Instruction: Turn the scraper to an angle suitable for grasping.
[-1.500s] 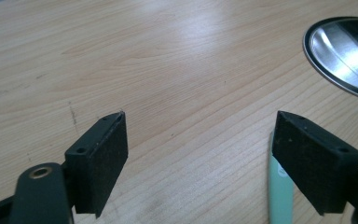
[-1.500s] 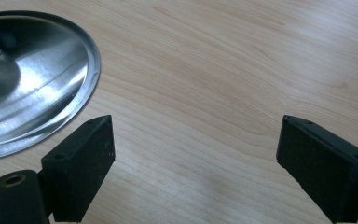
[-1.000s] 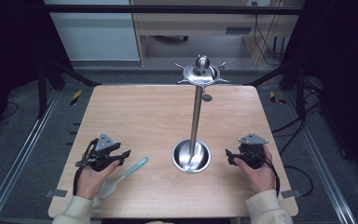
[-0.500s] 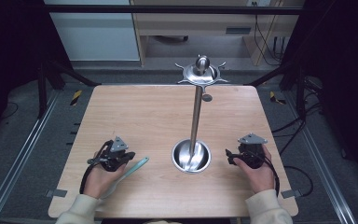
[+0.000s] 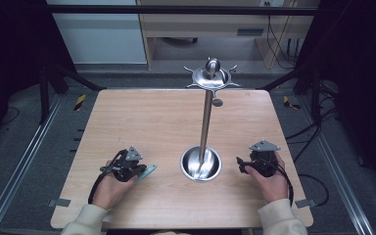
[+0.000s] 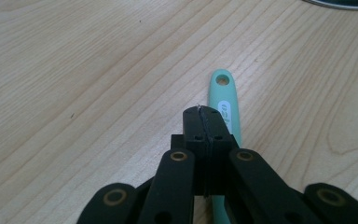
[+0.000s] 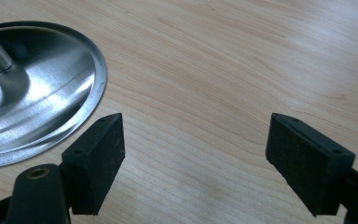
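My left gripper (image 6: 206, 122) is clenched, nothing betw. jaws; teal handle (image 6: 225, 100) lies on bench (image 5: 156, 117) just under/right of it, long axis running away toward stand (image 5: 201, 164). Left's nearer. Right gripper (image 7: 196, 163) released, beside stand base.

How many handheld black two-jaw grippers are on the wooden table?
2. The left black two-jaw gripper is near the front left, over a teal handle; the right black two-jaw gripper is beside the steel stand base.
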{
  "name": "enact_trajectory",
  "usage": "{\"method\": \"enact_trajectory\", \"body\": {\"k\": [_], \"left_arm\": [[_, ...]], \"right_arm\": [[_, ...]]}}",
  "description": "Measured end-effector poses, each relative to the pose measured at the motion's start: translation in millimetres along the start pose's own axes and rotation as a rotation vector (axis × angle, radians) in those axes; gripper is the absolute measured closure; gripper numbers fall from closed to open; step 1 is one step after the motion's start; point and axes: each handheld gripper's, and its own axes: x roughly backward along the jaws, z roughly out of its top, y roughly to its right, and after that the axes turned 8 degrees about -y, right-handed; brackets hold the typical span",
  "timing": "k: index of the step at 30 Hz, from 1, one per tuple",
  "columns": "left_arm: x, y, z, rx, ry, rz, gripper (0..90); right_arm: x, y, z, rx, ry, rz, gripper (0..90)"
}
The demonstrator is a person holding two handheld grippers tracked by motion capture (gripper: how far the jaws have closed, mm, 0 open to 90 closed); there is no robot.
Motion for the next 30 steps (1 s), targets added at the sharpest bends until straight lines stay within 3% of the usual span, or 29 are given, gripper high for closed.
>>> {"method": "enact_trajectory", "body": {"k": [4,6,8,9,14,20,21,24,25,26,27,28,30], "left_arm": [[0.4,5.0,0.6,-0.021,-0.004,-0.018,90.0],[1.5,19.4,1.8,-0.078,-0.014,-0.050,90.0],[2.3,24.8,2.0,-0.102,-0.018,-0.055,90.0],[4.3,32.7,2.9,-0.143,-0.037,-0.064,90.0],[7.3,36.0,5.7,-0.153,-0.034,-0.089,90.0],[17.4,49.0,18.4,-0.184,-0.036,-0.060,87.7],[21.5,51.8,25.6,-0.213,-0.053,-0.040,86.1],[24.3,54.3,35.8,-0.229,-0.081,-0.047,84.2],[23.9,55.8,40.4,-0.240,-0.111,-0.048,82.9],[21.4,58.6,48.4,-0.269,-0.182,-0.040,79.7],[21.4,58.6,48.4,-0.269,-0.182,-0.040,77.3],[20.2,59.1,51.2,-0.291,-0.213,-0.045,76.2],[18.5,58.7,52.5,-0.285,-0.211,-0.065,76.3]], "right_arm": [[-0.2,0.3,0.0,0.006,0.004,0.001,19.7],[-0.2,0.1,0.0,0.006,0.003,0.003,19.8],[-0.3,-0.4,0.1,0.005,-0.002,0.002,19.8],[-0.5,-1.0,0.2,0.009,0.000,0.006,19.8],[-0.5,-1.6,0.7,0.012,0.002,0.005,19.8],[-1.1,-5.4,2.9,0.028,0.004,0.017,19.9],[-1.1,-6.4,3.2,0.027,0.007,0.024,19.9],[-2.0,-7.9,2.6,0.029,0.003,0.028,19.9],[-3.1,-8.5,2.6,0.034,-0.002,0.029,19.9],[-3.7,-9.3,3.0,0.033,-0.002,0.033,19.9],[-3.0,-9.4,3.1,0.030,0.000,0.032,19.9],[-2.2,-8.7,3.0,0.035,0.002,0.028,19.9],[-1.1,-8.9,2.9,0.029,0.003,0.027,19.9]]}}
